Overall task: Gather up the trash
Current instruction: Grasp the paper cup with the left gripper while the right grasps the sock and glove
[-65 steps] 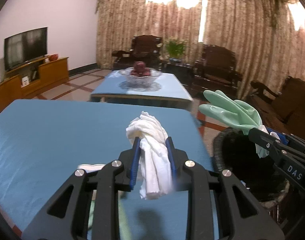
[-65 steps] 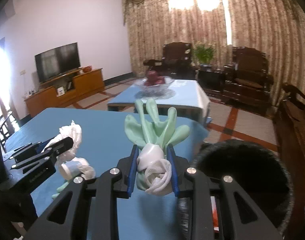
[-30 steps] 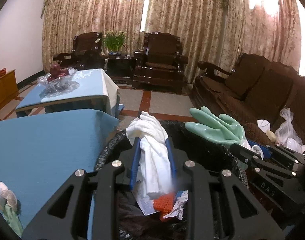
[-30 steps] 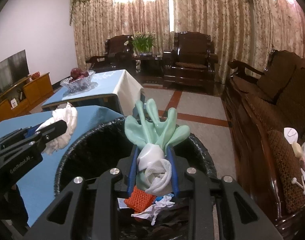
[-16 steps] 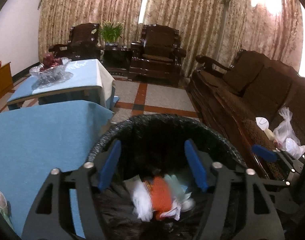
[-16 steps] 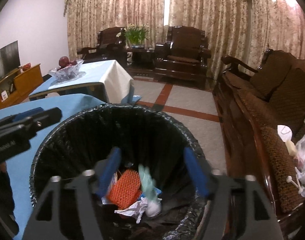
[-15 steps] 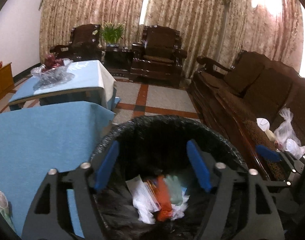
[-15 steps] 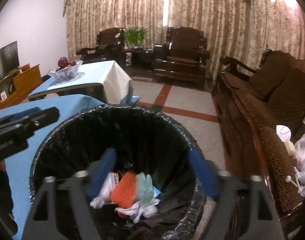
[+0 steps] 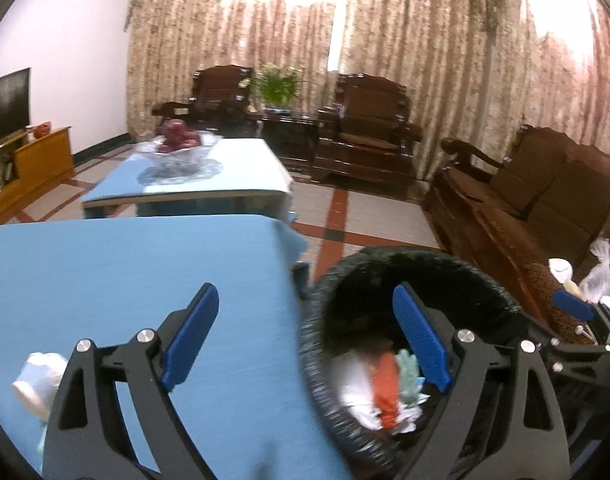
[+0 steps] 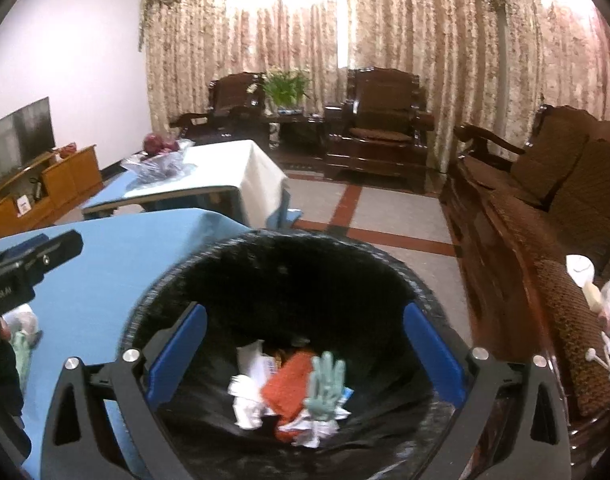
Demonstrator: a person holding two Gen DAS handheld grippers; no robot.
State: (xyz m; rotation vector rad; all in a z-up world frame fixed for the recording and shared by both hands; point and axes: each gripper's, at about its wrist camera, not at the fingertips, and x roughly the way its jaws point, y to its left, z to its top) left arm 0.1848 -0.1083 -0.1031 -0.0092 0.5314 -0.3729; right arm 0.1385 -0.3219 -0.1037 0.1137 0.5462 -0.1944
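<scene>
A black-lined trash bin [image 10: 273,248] stands beside the blue table [image 10: 105,280]. Inside it lie a green rubber glove [image 10: 325,384], an orange mesh piece [image 10: 289,384] and white tissue [image 10: 247,404]. My right gripper [image 10: 305,344] is open and empty above the bin. My left gripper [image 9: 305,332] is open and empty, straddling the table edge and the bin [image 9: 425,264]; the same trash [image 9: 385,384] shows blurred in the bin. A white and green wad [image 9: 37,380] lies on the table [image 9: 125,280] at the lower left, also visible in the right wrist view [image 10: 23,332].
A second blue table with a glass fruit bowl [image 9: 177,148] stands beyond. Dark wooden armchairs [image 9: 365,136] and a sofa [image 10: 545,208] with plastic bags [image 10: 609,292] line the room. A TV cabinet [image 10: 45,188] is at the left.
Both grippers opened over the bin and dropped the white tissue and the green glove into it. The left gripper has since swung left toward the table.
</scene>
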